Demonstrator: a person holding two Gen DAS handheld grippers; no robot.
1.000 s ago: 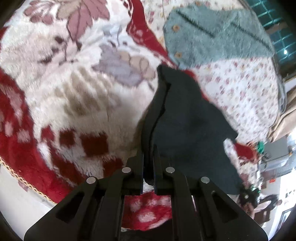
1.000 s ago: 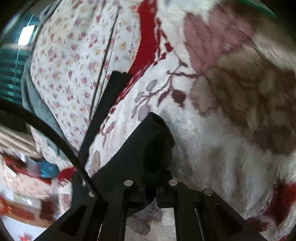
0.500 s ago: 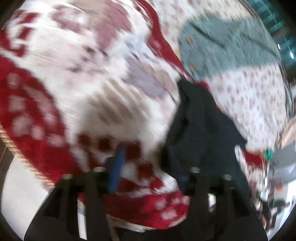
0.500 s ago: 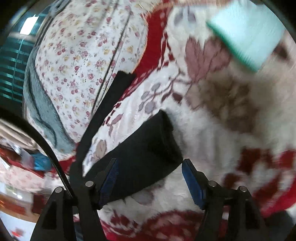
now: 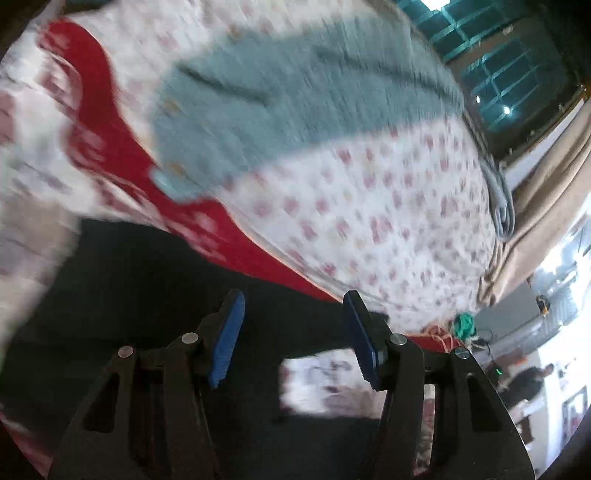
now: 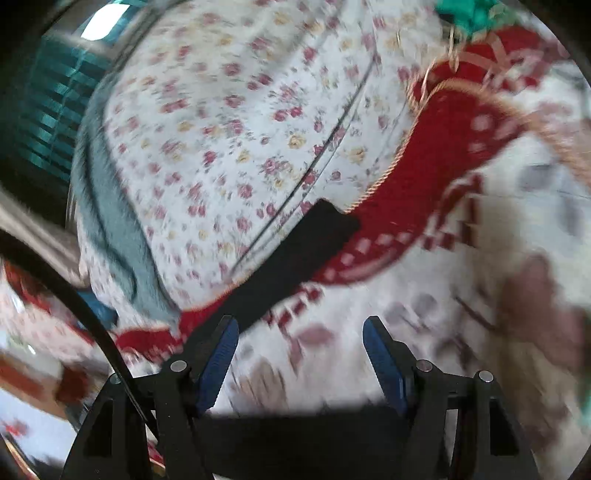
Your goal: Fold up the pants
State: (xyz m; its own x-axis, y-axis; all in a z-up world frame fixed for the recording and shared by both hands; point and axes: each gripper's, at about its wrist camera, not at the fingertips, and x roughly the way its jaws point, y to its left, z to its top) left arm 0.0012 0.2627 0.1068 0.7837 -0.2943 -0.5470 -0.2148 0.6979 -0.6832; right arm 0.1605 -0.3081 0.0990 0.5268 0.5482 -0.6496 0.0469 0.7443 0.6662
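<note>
The dark pants [image 5: 147, 295] lie on the red-and-white plush blanket [image 5: 92, 122], filling the lower left of the left wrist view. My left gripper [image 5: 293, 314] is open and empty just above them, its blue pads spread. In the right wrist view one dark pant leg [image 6: 295, 258] stretches away over the blanket [image 6: 443, 155], and more dark cloth shows at the bottom edge. My right gripper [image 6: 297, 332] is open and empty above the blanket. Both views are motion-blurred.
A grey-green knitted garment [image 5: 295, 103] lies on the floral sheet [image 5: 388, 206] beyond the pants; it also shows in the right wrist view [image 6: 114, 229]. A teal item [image 6: 469, 11] lies at the far blanket corner. Room clutter stands past the bed's edge [image 5: 535, 332].
Both grippers were shut on the pants a second ago, then opened and let go. Both have since swung and moved, now looking along the pants toward the floral sheet.
</note>
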